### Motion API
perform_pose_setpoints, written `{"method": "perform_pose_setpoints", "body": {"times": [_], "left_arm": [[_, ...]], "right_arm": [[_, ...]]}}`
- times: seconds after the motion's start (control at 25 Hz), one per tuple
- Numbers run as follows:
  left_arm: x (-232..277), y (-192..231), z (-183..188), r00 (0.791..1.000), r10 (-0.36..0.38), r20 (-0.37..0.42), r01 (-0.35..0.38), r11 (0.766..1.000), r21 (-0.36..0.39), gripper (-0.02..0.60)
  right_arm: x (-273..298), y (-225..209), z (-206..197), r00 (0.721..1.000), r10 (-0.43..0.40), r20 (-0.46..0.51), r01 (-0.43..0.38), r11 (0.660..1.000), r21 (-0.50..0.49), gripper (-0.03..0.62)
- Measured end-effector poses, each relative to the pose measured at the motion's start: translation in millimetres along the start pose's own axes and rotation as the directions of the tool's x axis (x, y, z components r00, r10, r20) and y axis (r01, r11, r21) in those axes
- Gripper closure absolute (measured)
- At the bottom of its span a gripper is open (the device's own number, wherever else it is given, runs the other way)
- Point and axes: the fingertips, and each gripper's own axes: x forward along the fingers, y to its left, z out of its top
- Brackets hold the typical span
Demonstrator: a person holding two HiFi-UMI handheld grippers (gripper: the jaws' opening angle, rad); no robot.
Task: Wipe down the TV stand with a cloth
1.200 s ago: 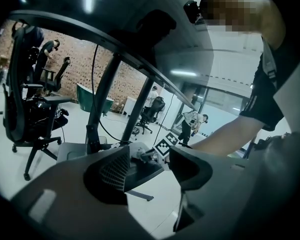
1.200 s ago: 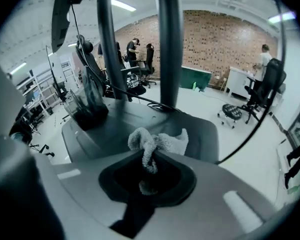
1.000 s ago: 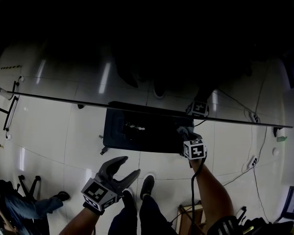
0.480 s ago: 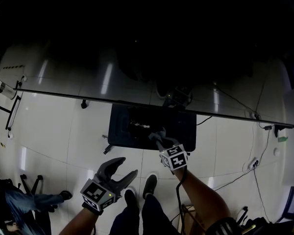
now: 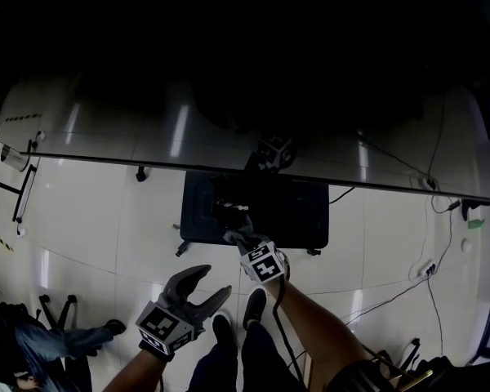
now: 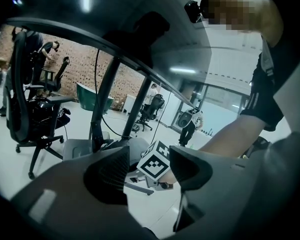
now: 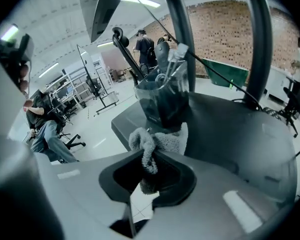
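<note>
Two grippers, L to R. First the left gripper [image 5: 198, 287]: it hangs low over the floor tiles by the person's shoes [image 5: 253, 307]. Its jaws are wide apart w/ nothing between them. In its own view only the other one's marker cube [image 6: 155, 160] shows through the gap, well beyond. Prob. parked as the spare hand, out of the way. An office chair [image 6: 32, 101] stands off to the left.

Then the right gripper [image 5: 235, 237], which does the work. Its jaws are clamped tight on the cloth [image 7: 157, 143], reaching down to the near-left edge of the TV stand base [image 5: 298, 211]. The low, forward hold makes sense, as it brings the cloth to the plate. Actual contact isn't clear.

The cloth is small, grey and fluffy, bunched up. A wad pokes out past the jaw tips and a strand droops back between them. It sits just in front of a dark cup [image 7: 162, 104] w/ clear bits sticking out, standing on the base. The base is dark, flat and glossy, w/ poles [image 7: 182, 39] rising from it.
</note>
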Motion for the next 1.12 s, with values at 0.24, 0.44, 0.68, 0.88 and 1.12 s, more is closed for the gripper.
{"method": "perform_pose_setpoints", "body": {"times": [0.24, 0.44, 0.68, 0.88, 1.12], "left_arm": [[14, -10, 0, 1.000, -0.026, -0.014, 0.026, 1.000, -0.009, 0.309], [32, -24, 5, 0.998, -0.064, -0.019, 0.064, 0.998, -0.003, 0.310], [39, -31, 10, 0.997, -0.071, -0.042, 0.071, 0.997, 0.014, 0.308], [35, -26, 21, 0.998, -0.059, -0.025, 0.060, 0.998, 0.025, 0.310], [18, -36, 39, 0.999, -0.044, -0.015, 0.045, 0.997, 0.058, 0.308]], "right_arm": [[-44, -54, -40, 0.996, -0.088, 0.013, 0.088, 0.995, 0.039, 0.551], [-88, -112, -76, 0.982, -0.190, -0.001, 0.189, 0.978, 0.088, 0.551], [-135, -162, -117, 0.953, -0.299, -0.041, 0.302, 0.941, 0.151, 0.551], [-162, -182, -131, 0.934, -0.353, -0.054, 0.356, 0.906, 0.228, 0.551], [-217, -144, -78, 0.931, -0.335, 0.147, 0.282, 0.912, 0.297, 0.551]]}}
